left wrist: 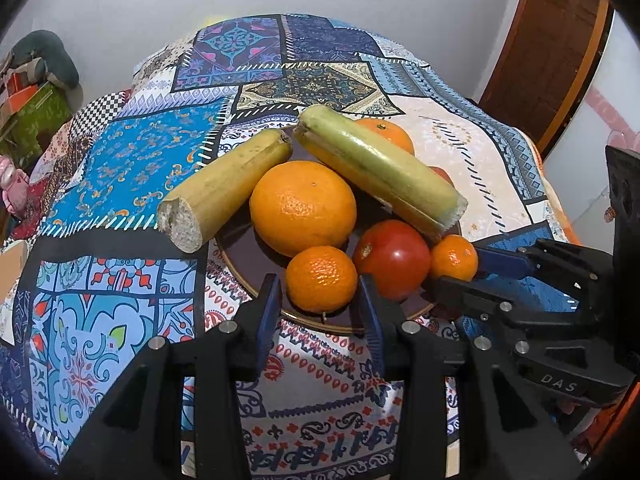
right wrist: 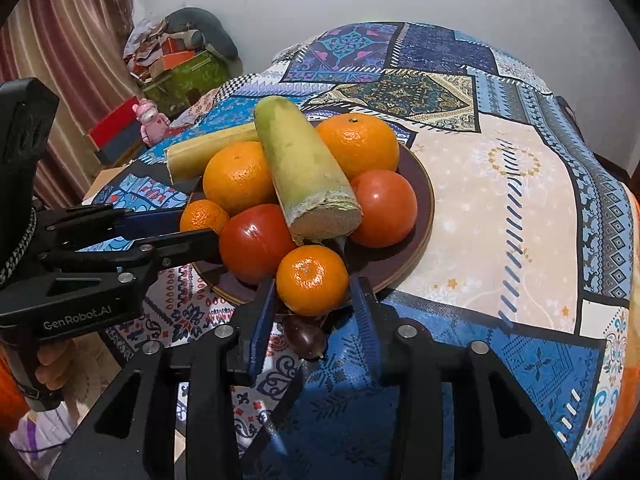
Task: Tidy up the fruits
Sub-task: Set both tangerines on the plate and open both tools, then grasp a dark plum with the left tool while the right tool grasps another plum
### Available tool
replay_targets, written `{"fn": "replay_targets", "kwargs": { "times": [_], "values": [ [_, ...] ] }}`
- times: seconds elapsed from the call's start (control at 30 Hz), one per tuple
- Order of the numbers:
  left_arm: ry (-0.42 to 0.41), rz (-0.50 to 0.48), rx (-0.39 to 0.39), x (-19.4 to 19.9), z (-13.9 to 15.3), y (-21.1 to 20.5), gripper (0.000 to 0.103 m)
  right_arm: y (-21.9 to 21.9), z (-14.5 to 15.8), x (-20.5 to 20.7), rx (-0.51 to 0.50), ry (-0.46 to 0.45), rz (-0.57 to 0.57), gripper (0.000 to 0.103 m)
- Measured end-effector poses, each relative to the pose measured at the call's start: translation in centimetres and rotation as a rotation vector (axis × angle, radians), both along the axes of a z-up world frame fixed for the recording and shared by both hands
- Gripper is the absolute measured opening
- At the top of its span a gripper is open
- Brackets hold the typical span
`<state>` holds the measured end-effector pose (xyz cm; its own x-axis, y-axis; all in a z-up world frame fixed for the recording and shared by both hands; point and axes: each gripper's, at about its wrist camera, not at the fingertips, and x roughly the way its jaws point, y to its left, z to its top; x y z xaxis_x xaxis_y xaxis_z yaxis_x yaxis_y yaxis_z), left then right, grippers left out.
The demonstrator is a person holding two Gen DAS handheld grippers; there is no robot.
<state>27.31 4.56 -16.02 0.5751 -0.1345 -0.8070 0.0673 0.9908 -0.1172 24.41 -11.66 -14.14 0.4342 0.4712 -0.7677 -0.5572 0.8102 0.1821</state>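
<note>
A dark round plate [left wrist: 240,264] sits on the patchwork-covered worktop [left wrist: 120,168], heaped with fruit: two cut banana pieces, several oranges and mandarins, two tomatoes.

Left gripper [left wrist: 320,300]: fingers spread either side of a small mandarin [left wrist: 321,278] at the plate's near rim. The fruit lies directly ahead, between the fingers; a gap shows on both sides, so nothing is pinched.

Right gripper [right wrist: 314,300]: the same arrangement around a second small mandarin [right wrist: 312,280] on its own side of the plate, fingers apart, with no firm contact visible.

The greener banana piece [right wrist: 304,176] lies on top of the pile, its long axis running from the far rim toward the right gripper, its cut end resting over a tomato [right wrist: 256,242] just behind that mandarin.

Judgement: each hand is nearest its own mandarin. Lifting either should not disturb the banana, though the right-hand one sits close under its cut end.
</note>
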Motion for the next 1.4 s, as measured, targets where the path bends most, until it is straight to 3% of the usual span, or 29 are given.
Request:
{"fn": "replay_targets", "kwargs": {
  "times": [0.33, 0.47, 1.03, 1.1, 1.23, 1.4],
  "values": [
    [-0.045, -0.013, 0.022, -2.2, 1.6, -0.4, 0.042, -1.6, 1.3, -1.2, 0.011, -0.024, -0.008, 0.041],
    [-0.048, -0.019, 0.01, -2.9, 2.2, -0.8, 0.048, -2.5, 1.7, -1.9, -0.011, -0.047, -0.009, 0.041],
    [0.006, -0.063, -0.037, -3.4, 0.5, -3.1, 0.052, -3.7, -1.3, 0.3, -0.06, -0.001, -0.066, 0.039],
    [0.008, -0.067, -0.037, -3.4, 0.2, -3.4, 0.052, -3.5, -1.6, 0.5, -0.071, -0.006, -0.07, 0.036],
    [0.022, -0.079, -0.047, -3.2, -0.3, -4.0, 0.051, -3.4, -1.6, 0.4, -0.073, -0.01, -0.062, 0.018],
    [0.027, -0.09, -0.058, -3.2, -0.5, -4.9, 0.045, -3.6, -1.2, -0.1, -0.047, 0.003, -0.043, 0.018]
  ]
}}
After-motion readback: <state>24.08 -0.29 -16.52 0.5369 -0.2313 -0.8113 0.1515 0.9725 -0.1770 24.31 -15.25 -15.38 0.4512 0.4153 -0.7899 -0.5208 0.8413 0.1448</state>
